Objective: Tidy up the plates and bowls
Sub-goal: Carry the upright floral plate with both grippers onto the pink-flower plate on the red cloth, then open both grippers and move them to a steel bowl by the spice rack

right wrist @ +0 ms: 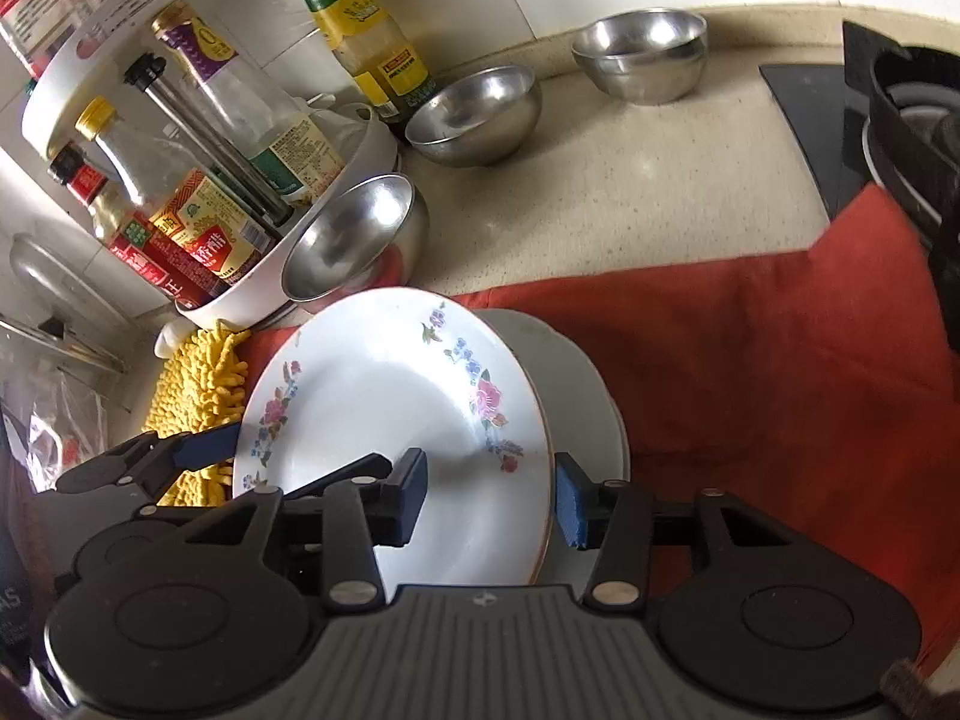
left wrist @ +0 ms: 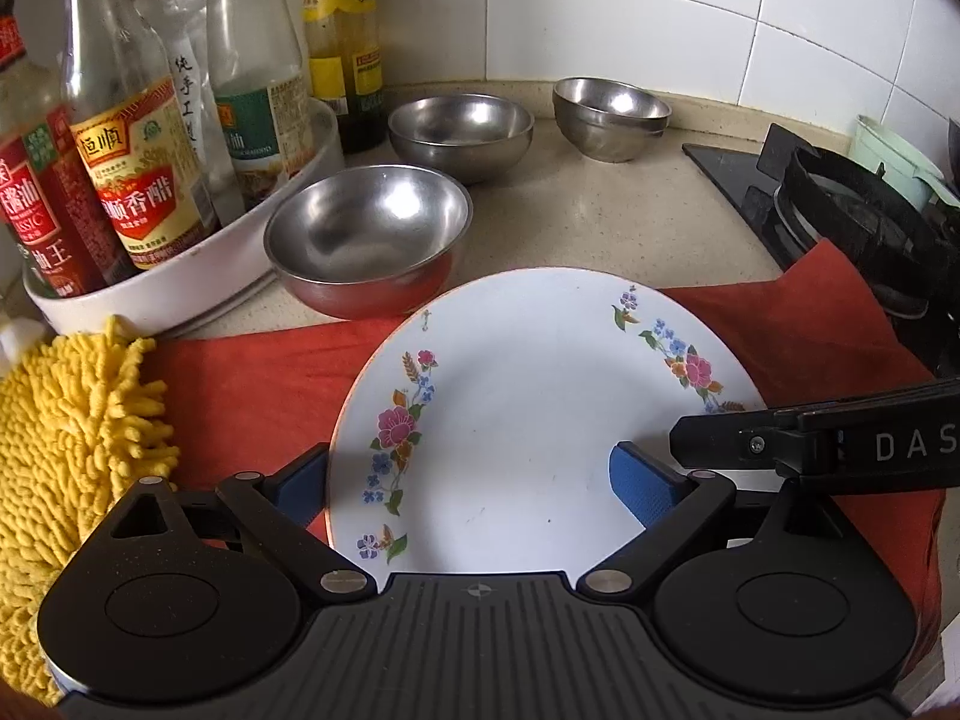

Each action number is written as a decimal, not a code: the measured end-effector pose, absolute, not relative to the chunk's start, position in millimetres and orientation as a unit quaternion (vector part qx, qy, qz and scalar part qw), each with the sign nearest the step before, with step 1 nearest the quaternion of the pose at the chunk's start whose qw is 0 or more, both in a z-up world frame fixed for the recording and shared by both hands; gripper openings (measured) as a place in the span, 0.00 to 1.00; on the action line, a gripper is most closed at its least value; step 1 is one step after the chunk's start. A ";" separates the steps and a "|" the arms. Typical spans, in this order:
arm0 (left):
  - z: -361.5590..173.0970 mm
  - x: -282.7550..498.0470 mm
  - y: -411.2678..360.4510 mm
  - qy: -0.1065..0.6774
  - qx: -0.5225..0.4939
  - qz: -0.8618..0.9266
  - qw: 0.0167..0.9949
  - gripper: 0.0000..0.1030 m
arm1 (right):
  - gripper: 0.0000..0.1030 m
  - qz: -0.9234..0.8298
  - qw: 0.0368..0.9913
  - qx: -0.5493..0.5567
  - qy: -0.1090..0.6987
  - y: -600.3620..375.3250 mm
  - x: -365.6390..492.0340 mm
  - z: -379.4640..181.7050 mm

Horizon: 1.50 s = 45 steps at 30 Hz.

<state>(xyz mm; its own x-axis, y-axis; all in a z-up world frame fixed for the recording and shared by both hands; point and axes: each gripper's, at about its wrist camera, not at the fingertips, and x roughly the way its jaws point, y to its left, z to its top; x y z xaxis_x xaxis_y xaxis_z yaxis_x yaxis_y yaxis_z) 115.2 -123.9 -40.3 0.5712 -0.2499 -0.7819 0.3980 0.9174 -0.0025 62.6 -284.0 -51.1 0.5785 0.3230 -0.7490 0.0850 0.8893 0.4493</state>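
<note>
A white floral plate (left wrist: 528, 420) lies over the red cloth (left wrist: 252, 396). My left gripper (left wrist: 468, 486) is open; its jaws straddle the plate's near left rim, one pad under it and one on top. My right gripper (right wrist: 489, 498) is open, its jaws on either side of the plate's (right wrist: 396, 420) right rim. A second plain plate (right wrist: 582, 396) shows beneath it. Three steel bowls stand behind: a near one (left wrist: 366, 240), a middle one (left wrist: 462, 132) and a far one (left wrist: 609, 114).
A white tray (left wrist: 198, 282) of sauce bottles stands at the left. A yellow chenille mitt (left wrist: 66, 438) lies at the near left. A gas stove (left wrist: 864, 222) is at the right. Tiled wall behind.
</note>
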 end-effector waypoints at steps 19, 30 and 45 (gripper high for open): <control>-49.5 117.3 -121.6 0.435 0.098 -0.181 0.877 0.89 | 0.44 0.047 0.882 0.165 0.440 -305.0 55.3 -50.0; -54.5 119.0 -118.9 0.450 0.075 -0.213 0.864 0.92 | 0.46 0.065 0.864 0.161 0.472 -288.6 57.8 -63.1; -30.8 129.3 -87.3 0.423 0.075 -0.186 0.884 0.90 | 0.45 0.082 0.872 0.142 0.462 -284.8 79.3 -51.5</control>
<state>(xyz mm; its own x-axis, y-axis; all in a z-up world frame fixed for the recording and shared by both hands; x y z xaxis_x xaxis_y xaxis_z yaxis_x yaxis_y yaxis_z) 129.3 -87.3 -30.8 0.5729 -0.2648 -0.7757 0.3913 0.9199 -0.0251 79.3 -284.8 -51.5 0.5596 0.2745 -0.7820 -0.0130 0.9463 0.3229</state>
